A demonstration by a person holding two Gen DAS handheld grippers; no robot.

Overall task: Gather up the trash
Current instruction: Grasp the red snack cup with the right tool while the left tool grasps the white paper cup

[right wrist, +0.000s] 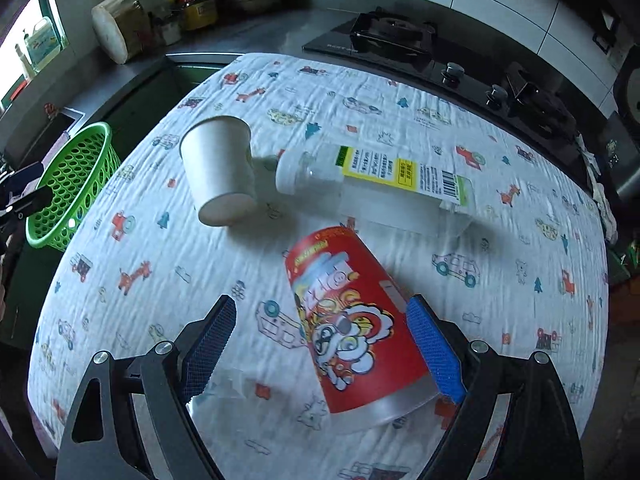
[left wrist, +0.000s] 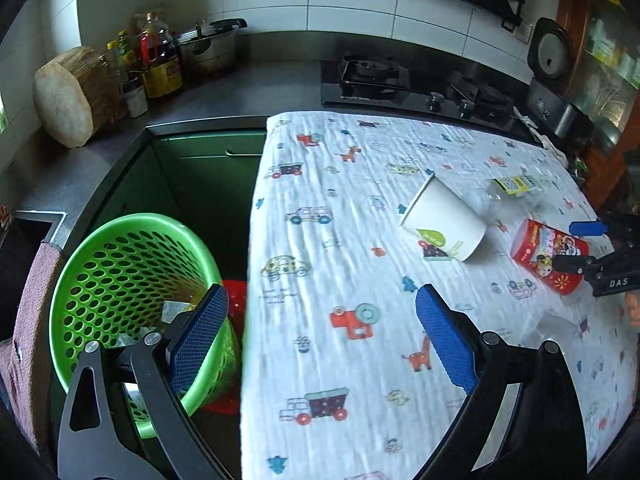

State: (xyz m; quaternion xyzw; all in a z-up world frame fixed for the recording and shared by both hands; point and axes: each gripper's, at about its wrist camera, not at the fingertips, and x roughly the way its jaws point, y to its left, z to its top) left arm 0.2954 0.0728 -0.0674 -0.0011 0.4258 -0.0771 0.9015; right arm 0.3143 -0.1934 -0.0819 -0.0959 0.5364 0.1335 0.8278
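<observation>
Straddling the red printed cup (right wrist: 352, 340), the right gripper (right wrist: 320, 344) stands released, its jaws wide apart: the right blue pad touches the cup's side and the left pad is well clear of it. That cup lies on its side on the bench (right wrist: 132, 360), which is draped in a white cloth printed with cars and giraffes, close to the near edge. Just beyond it a clear plastic bottle (right wrist: 380, 176) with a yellow label lies flat, white cap pointing left, and a white paper cup (right wrist: 220, 172) lies on its side, its open mouth near the cap. Over at the bench's left edge the left gripper (left wrist: 320, 340) hangs released with nothing between its pads, one finger over the cloth and the other over the green perforated basket (left wrist: 108, 268), which stands on the floor beside that edge with some scraps already inside. Past the far edge a gas hob (right wrist: 400, 36) sits in the dark worktop, with a round chopping block (left wrist: 66, 96), oil bottles (left wrist: 158, 56) and a steel pot (left wrist: 208, 44) in the far left corner.
</observation>
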